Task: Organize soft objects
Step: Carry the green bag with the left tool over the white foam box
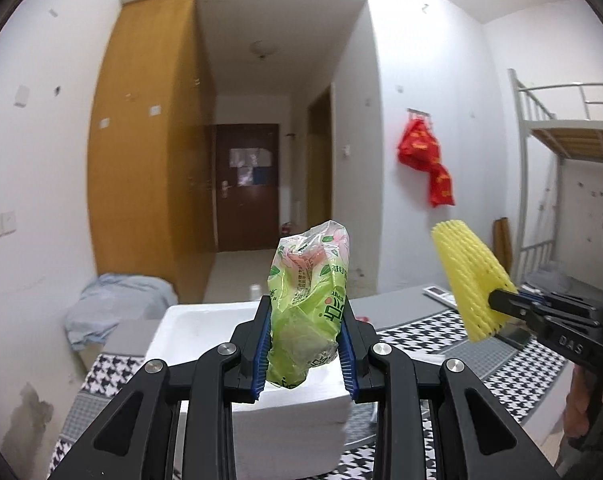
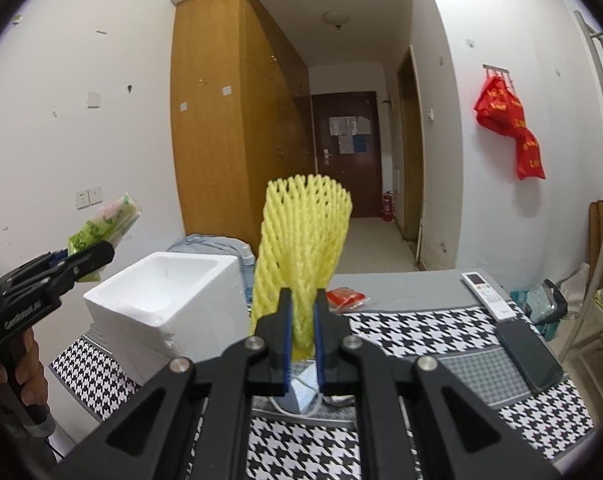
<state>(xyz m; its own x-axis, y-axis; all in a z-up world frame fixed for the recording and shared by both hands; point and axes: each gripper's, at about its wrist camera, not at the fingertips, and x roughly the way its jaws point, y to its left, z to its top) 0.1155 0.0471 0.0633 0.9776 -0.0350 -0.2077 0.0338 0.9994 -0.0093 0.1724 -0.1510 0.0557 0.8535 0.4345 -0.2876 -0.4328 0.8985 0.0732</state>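
Note:
My left gripper [image 1: 306, 344] is shut on a green plastic tissue pack [image 1: 307, 300] and holds it upright in the air above the white foam box [image 1: 205, 320]. My right gripper [image 2: 302, 328] is shut on a yellow foam fruit net [image 2: 301, 240], held upright above the table. The net also shows in the left wrist view [image 1: 469, 276], to the right of the pack. The tissue pack shows at the left of the right wrist view [image 2: 101, 224], with the foam box [image 2: 161, 296] below it, open at the top.
A houndstooth cloth [image 2: 421, 332] covers the table. On it lie a red packet [image 2: 345, 298], a white remote [image 2: 487, 294], a dark phone [image 2: 529, 356] and a small white-blue item [image 2: 305, 394] under my right gripper. A bunk bed frame [image 1: 557, 136] stands at right.

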